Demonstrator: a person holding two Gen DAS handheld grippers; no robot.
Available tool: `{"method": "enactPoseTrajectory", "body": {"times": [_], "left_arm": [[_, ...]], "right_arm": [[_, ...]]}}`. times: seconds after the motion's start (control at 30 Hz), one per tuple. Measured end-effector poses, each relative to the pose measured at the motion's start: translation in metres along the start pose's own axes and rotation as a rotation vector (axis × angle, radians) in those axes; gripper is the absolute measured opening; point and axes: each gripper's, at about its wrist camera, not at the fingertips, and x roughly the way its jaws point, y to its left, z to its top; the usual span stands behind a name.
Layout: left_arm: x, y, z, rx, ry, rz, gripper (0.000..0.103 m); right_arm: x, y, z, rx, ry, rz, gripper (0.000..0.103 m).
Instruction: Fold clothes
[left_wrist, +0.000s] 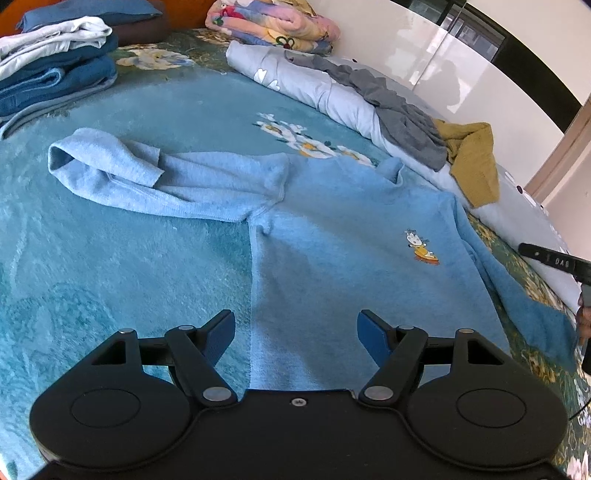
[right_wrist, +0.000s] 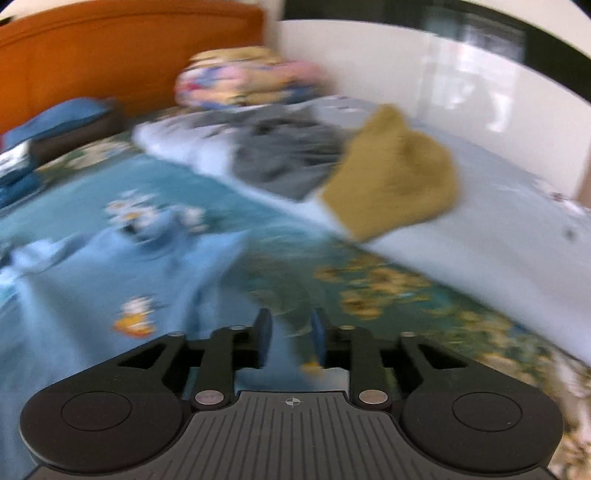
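The light blue sweater (left_wrist: 351, 236) lies flat on the bed (left_wrist: 110, 258) with only 1 sleeve (left_wrist: 155, 177) folded a bit, so most folding is left; the left gripper (left_wrist: 295, 332) is spread wide with nothing in it, and the right gripper (right_wrist: 291, 338) is partly apart, holding nothing

Daylight filled both views, bright and slightly cool. In the left wrist view the picture was sharp: the glossy white wall (left_wrist: 436, 55) carried hard glare patches and a faint dark reflection, and a soft shadow lay on the blue sweater (left_wrist: 332, 236) just ahead of the fingers (left_wrist: 221, 332). Straight lines bowed toward the edges, with black corners at the upper right — fisheye distortion. The right wrist view was smeared by motion blur; the mustard cloth (right_wrist: 395, 173), grey garment (right_wrist: 288, 155) and bedspread (right_wrist: 388, 295) had no crisp edges, while the gripper body (right_wrist: 291, 424) stayed sharp.
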Motion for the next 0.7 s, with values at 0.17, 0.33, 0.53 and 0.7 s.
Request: {"method": "enactPoseTrajectory", "body": {"times": [0.17, 0.33, 0.53, 0.7], "left_arm": [[0.002, 0.004, -0.001, -0.011, 0.007, -0.001, 0.072], [0.004, 0.009, -0.001, -0.024, 0.010, -0.001, 0.072], [0.007, 0.008, -0.001, -0.021, 0.009, -0.004, 0.073], [0.007, 0.010, -0.001, -0.023, 0.008, -0.008, 0.073]], "right_arm": [[0.016, 0.026, -0.008, -0.078, 0.076, 0.043, 0.034], [0.020, 0.040, -0.019, -0.107, 0.130, 0.051, 0.034], [0.018, 0.052, -0.032, -0.171, 0.166, -0.001, 0.037], [0.018, 0.046, -0.034, -0.144, 0.167, -0.035, 0.022]]}}
